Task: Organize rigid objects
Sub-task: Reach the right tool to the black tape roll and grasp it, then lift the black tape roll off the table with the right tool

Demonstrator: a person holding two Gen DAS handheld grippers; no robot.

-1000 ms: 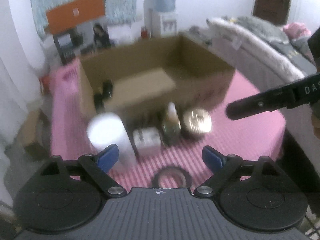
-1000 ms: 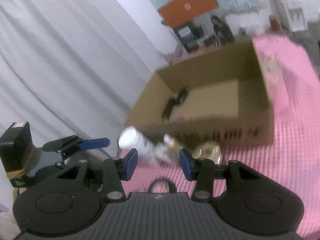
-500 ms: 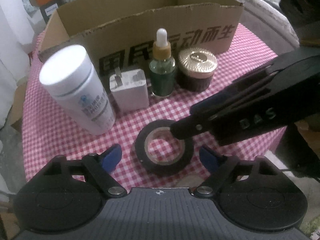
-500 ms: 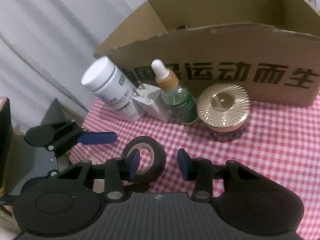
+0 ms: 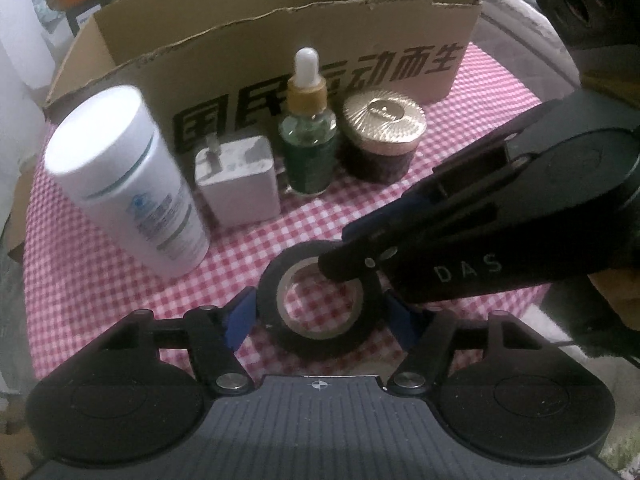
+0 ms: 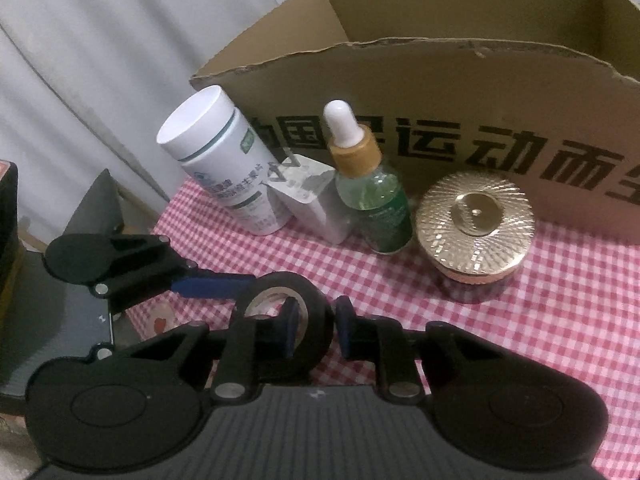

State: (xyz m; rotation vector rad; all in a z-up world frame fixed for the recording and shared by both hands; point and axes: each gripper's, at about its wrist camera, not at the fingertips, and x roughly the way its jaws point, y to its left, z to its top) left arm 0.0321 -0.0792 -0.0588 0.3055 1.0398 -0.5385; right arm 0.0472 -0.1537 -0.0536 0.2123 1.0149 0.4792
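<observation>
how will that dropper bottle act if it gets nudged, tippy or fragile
The dropper bottle is tall with a narrow base, so it probably tips easily. Its see-through body looks like glass, so likely fragile. On its side, the round body would probably roll on the checked cloth.

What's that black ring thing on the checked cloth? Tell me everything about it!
It is a roll of black tape with a pale cardboard core, lying flat on the red-and-white checked cloth, in front of the bottles and cardboard box. You can see the cloth through its hole. The left hand-held gripper has a blue pad on each outer side; its jaws have just been closing. The right hand-held gripper has one finger inside the hole and one outside, pinching the wall.
</observation>
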